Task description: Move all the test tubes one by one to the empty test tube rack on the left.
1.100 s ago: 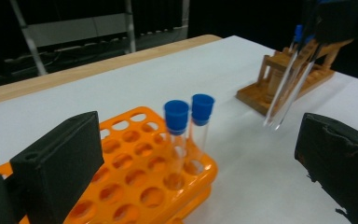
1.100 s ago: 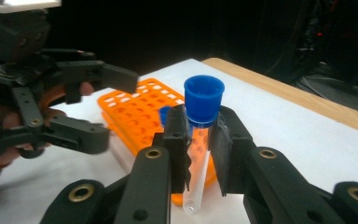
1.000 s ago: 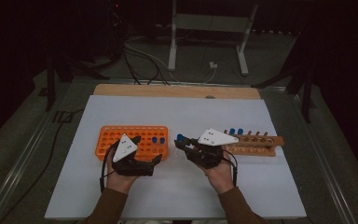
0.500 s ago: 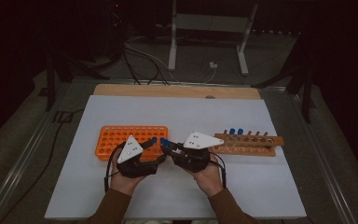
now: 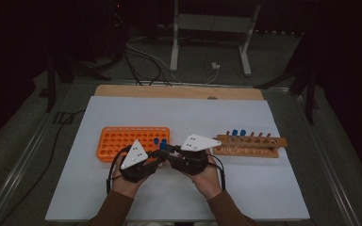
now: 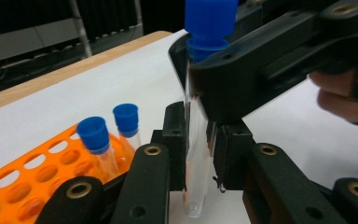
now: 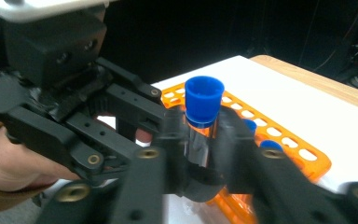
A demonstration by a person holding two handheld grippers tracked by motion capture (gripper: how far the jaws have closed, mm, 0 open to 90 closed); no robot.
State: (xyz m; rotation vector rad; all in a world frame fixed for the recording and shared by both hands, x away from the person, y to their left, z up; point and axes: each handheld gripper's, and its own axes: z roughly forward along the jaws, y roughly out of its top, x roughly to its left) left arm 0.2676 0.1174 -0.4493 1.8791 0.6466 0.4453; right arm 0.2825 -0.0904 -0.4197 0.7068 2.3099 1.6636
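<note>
A clear test tube with a blue cap (image 6: 197,140) stands upright between both grippers, just off the right end of the orange rack (image 5: 122,141). My left gripper (image 6: 197,154) is shut on the tube's lower body. My right gripper (image 7: 200,154) is shut on it just under the cap (image 7: 204,100). In the high view the left gripper (image 5: 159,153) and right gripper (image 5: 166,149) meet tip to tip in front of the rack. Two more blue-capped tubes (image 6: 93,135) stand in the rack's near corner.
A wooden rack (image 5: 250,147) with a few blue-capped tubes (image 5: 238,133) lies to the right on the white table sheet (image 5: 179,113). Most holes of the orange rack (image 6: 23,186) hold nothing. A cable trails from each gripper.
My right gripper has carried the tube leftward from the wooden rack to the orange rack's right end. My left gripper has come in to meet it and shut on the tube's lower part.
</note>
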